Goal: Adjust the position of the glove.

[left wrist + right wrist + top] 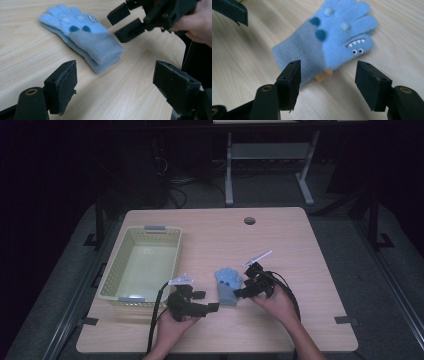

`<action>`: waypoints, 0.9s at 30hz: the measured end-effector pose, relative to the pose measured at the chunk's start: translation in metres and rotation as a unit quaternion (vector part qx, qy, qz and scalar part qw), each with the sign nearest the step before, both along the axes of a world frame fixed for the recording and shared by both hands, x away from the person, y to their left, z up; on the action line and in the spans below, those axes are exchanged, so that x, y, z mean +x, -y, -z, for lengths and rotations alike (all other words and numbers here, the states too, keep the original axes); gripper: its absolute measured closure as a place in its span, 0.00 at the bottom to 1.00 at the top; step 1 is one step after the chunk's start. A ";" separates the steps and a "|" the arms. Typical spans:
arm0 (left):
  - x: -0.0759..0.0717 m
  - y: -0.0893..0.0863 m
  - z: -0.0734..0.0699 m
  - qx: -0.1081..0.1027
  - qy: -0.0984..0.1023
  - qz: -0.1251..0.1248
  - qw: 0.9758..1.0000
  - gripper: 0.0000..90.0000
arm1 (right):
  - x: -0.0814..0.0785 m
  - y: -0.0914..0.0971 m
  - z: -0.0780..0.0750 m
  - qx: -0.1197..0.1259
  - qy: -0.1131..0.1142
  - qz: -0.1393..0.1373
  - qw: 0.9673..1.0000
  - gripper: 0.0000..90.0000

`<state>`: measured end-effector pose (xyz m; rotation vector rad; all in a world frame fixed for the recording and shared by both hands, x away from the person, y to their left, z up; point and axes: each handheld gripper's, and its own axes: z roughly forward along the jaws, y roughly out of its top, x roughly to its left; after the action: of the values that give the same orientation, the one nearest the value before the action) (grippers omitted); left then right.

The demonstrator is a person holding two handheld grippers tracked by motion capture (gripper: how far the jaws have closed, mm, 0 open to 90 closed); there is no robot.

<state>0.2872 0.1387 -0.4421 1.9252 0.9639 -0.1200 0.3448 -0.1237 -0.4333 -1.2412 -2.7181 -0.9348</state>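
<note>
A light blue knitted glove (228,285) with a monster face and dark blue spots lies flat on the wooden table, fingers pointing away from me. It looks like two gloves stacked (86,41). My right gripper (240,292) stands open just to its right, jaws wide with the cuff (297,53) ahead of them and nothing between them. My left gripper (207,302) is open to the left of the glove, jaws apart and empty. In the left gripper view the other gripper's jaws hover beside the cuff.
A pale green plastic basket (122,267), with nothing in it, stands at the table's left side. A round cable hole (249,220) sits near the far edge. Cables trail from both grippers toward the front edge.
</note>
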 end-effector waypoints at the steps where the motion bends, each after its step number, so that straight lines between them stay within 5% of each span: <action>1: 0.001 0.001 0.000 0.003 -0.004 -0.002 1.000 0.20 | 0.000 0.002 0.002 0.004 -0.001 0.002 1.000 0.40; 17: 0.027 0.016 0.005 0.022 -0.071 -0.053 0.996 0.24 | -0.005 0.023 0.010 0.045 -0.025 0.044 0.998 0.36; 27: 0.040 0.019 0.009 0.026 -0.091 -0.088 0.992 0.28 | 0.003 0.024 0.012 0.081 -0.027 0.066 0.994 0.39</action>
<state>0.3272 0.1193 -0.4514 1.8898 1.2666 -0.1722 0.3478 -0.1475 -0.4451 -1.4046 -2.4894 -1.0919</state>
